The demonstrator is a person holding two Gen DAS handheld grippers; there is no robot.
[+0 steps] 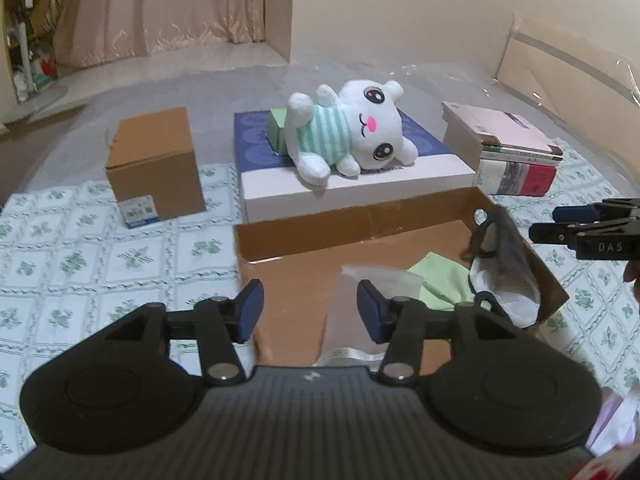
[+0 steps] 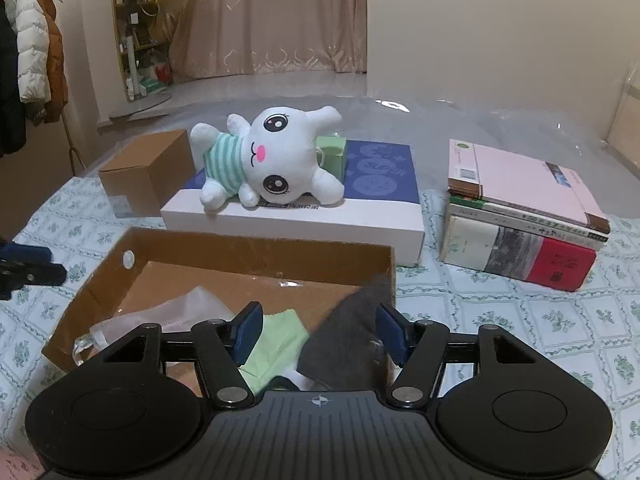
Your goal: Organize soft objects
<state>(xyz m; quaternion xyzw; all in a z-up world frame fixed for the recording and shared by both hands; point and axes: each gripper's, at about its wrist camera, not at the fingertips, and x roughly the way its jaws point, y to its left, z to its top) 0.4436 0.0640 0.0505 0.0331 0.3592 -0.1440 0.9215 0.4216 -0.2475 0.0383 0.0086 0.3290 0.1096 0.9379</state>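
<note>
The left gripper (image 1: 310, 310) hangs over the near left of the open cardboard tray (image 1: 304, 226), jaws spread wide and empty, though a clear plastic bag (image 1: 370, 300) lies just under them. The plush rabbit (image 1: 350, 132) lies at twelve o'clock, beyond the tray on the white box (image 1: 360, 186), long axis running left to right. The right gripper (image 2: 318, 334) is likewise spread, empty, above the grey cloth (image 2: 344, 344) and green cloth (image 2: 276, 340); the rabbit sits at eleven o'clock from it. Neither seems clearly nearer.
</note>
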